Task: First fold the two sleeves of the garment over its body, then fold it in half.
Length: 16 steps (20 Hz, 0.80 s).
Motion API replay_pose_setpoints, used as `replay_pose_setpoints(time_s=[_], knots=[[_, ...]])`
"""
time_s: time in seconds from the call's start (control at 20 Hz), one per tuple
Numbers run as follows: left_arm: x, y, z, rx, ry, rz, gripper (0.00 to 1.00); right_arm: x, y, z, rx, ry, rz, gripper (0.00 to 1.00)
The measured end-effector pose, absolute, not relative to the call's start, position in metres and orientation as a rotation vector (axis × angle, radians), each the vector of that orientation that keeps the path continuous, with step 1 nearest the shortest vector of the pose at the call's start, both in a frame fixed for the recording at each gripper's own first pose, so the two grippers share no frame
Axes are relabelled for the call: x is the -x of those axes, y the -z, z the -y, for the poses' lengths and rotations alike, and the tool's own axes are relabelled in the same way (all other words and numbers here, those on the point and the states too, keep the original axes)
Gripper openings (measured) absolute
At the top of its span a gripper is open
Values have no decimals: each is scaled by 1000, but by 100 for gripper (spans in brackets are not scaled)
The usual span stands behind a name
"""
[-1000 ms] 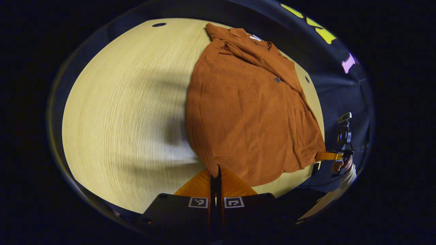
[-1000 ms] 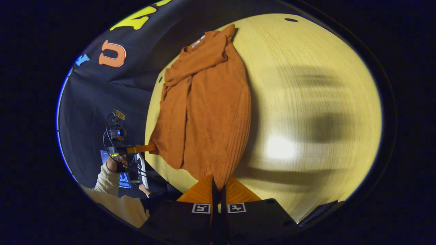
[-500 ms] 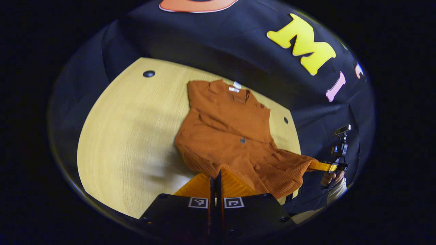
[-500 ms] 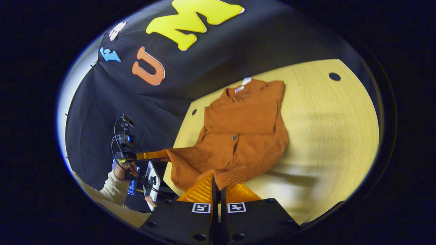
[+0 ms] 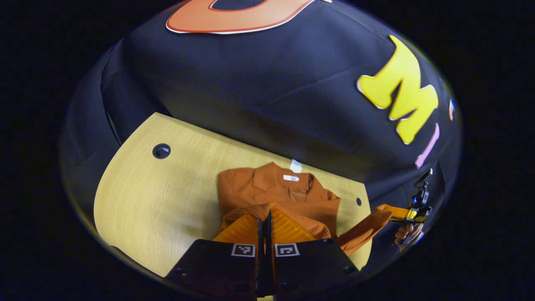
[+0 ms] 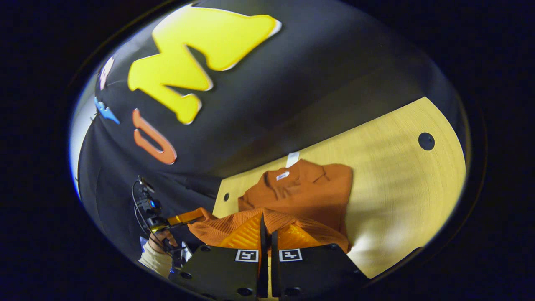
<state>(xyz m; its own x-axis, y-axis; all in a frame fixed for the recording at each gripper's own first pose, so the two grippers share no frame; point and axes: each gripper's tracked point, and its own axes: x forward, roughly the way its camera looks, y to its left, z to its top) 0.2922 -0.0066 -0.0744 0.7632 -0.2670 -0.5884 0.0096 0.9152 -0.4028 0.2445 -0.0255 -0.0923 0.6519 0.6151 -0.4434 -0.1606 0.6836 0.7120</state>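
Black cloth wall [image 5: 267,83] across the upper half of both views; pale wood-grain tabletop [image 5: 167,200] below it, with a round dark hole [image 5: 161,151] at left in the left gripper view and at right [image 6: 426,141] in the right gripper view, plus a smaller hole [image 5: 358,201] near the garment.

Item: rust-orange ribbed garment [image 5: 276,188], collar end lying flat at lower centre of the tabletop. White neck label [image 5: 291,178] and a white tag [image 5: 295,165] past the collar; print too small to read. Square black-and-white markers [image 5: 243,250] on my tongs' housings.

Left tongs [image 5: 264,219]: clenched on the ribbed hem, both fingers pressing the cloth, bottom centre of the left gripper view; seen again at lower left of the right gripper view [image 6: 196,214], my hand [image 6: 161,244] behind them.

Right tongs [image 6: 266,225]: likewise pinched shut on the hem; seen at far right of the left gripper view [image 5: 386,210].

Change from one second ago: the garment then lay spread full length; its lower edge is now raised and carried over toward the collar, hiding the lower body, and the wall takes more of each frame.
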Motion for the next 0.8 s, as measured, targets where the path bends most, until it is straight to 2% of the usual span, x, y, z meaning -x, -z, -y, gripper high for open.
replay_pose_setpoints(time_s=[0.2,0.3,0.45,0.8], knots=[[-357,131,16,431,99,-662,3,-340,160,47,-810,-247,-687,3],[-378,163,4,473,2,-650,3,-360,181,68,-795,-130,-665,3],[-382,176,-1,481,-23,-644,3,-367,198,64,-799,-107,-690,5],[-392,152,19,523,79,-570,9,-371,193,66,-907,-134,-693,9]])
